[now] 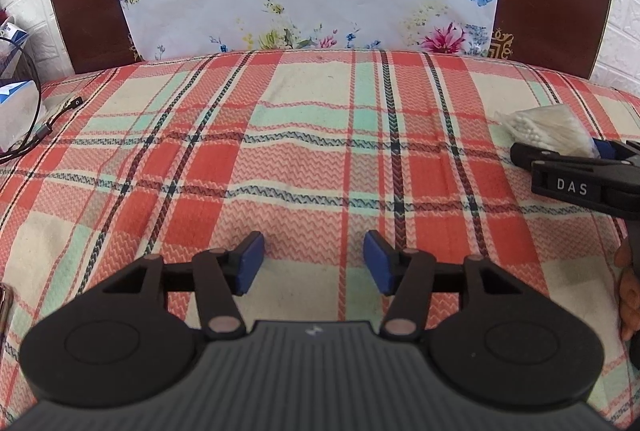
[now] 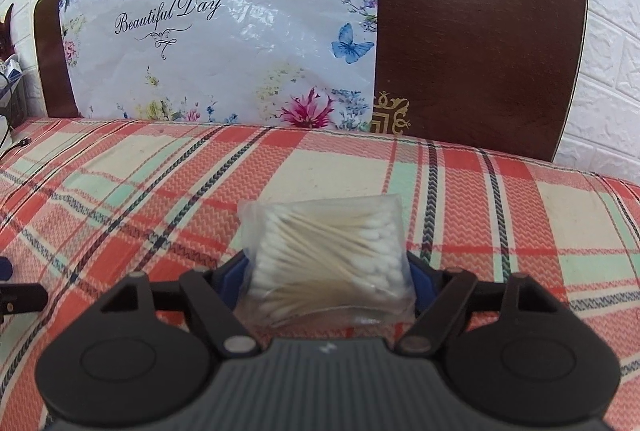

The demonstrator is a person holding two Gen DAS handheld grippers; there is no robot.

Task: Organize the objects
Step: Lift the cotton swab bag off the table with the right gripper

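Right gripper (image 2: 328, 277) pads close on a bag of cotton swabs (image 2: 326, 251) lying on the plaid bed (image 2: 120, 191); light, soft, crinkly, best pinched across its middle. Left gripper (image 1: 314, 263) stands apart, empty.

The right gripper (image 2: 328, 277) has its blue pads (image 2: 420, 281) against both sides of a clear bag of cotton swabs (image 2: 326, 251) on the plaid cloth (image 2: 160, 199). Behind stand a floral plastic bag (image 2: 224, 43) and a brown headboard (image 2: 480, 31).
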